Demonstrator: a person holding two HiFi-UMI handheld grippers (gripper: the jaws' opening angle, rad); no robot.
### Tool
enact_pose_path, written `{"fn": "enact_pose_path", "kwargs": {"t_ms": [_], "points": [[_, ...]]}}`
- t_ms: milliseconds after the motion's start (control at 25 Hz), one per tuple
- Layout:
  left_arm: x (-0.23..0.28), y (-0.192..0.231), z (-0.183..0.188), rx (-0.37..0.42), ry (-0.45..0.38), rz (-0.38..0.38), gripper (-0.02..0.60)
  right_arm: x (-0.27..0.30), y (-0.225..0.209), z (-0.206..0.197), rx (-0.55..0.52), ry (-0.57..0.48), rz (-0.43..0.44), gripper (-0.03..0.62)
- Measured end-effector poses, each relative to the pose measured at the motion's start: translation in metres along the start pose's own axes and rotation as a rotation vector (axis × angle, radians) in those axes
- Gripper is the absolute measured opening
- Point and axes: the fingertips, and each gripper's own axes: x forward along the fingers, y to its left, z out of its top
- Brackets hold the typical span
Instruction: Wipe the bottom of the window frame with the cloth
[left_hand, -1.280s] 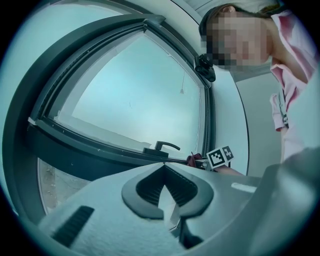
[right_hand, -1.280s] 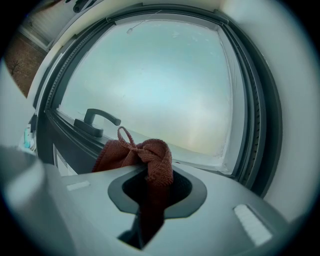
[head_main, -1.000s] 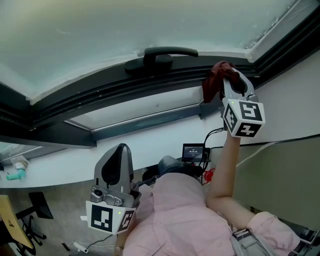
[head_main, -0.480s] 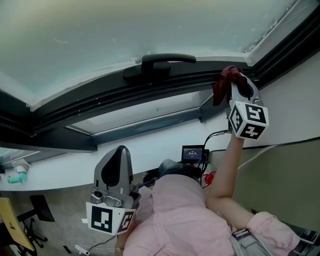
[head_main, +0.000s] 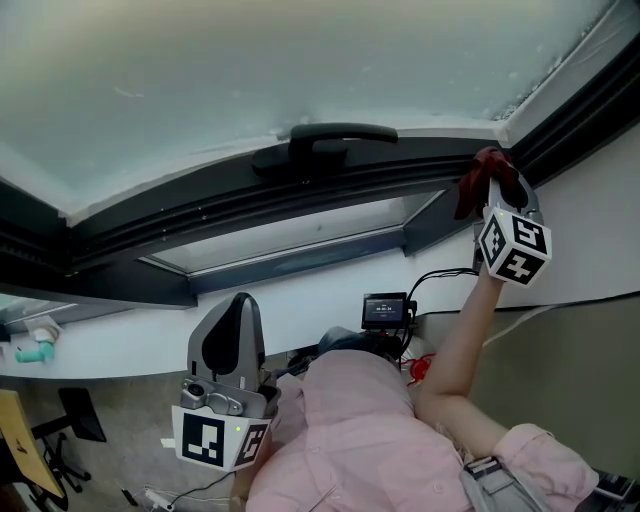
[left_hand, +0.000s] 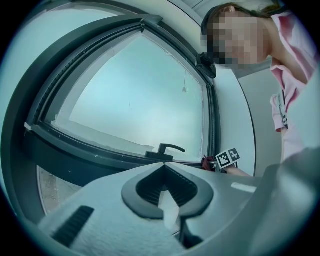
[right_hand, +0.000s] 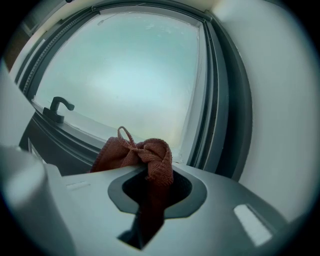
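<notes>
The dark window frame spans the head view, with its pale glass pane above and a black handle on the lower rail. The right gripper is held up at the right end of that rail, where the bottom of the frame meets the upright side. Its fingers are clamped on the reddish-brown cloth. A strip of the cloth runs down between the fingers. The rest sits bunched over and just ahead of the fingertips, a small loop sticking up, and lies against the frame's corner. The left gripper hangs low in front of the person's pink shirt, well apart from the frame, its fingers together with nothing between them.
</notes>
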Motion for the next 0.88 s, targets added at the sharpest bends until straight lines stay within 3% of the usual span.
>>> {"fn": "enact_pose_path", "kwargs": {"t_ms": [680, 800, 880], "points": [[-0.013, -0.003, 0.005, 0.02, -0.017, 0.048, 0.0, 0.006, -0.037, -0.009, 0.051, -0.033, -0.046, 0.058], [-0.021, -0.005, 0.005, 0.024, -0.016, 0.046, 0.0, -0.01, -0.022, -0.005, 0.138, -0.097, 0.013, 0.061], [-0.024, -0.008, 0.004, 0.028, -0.008, 0.035, 0.0, -0.02, 0.004, 0.0, 0.197, -0.148, 0.107, 0.06]]}}
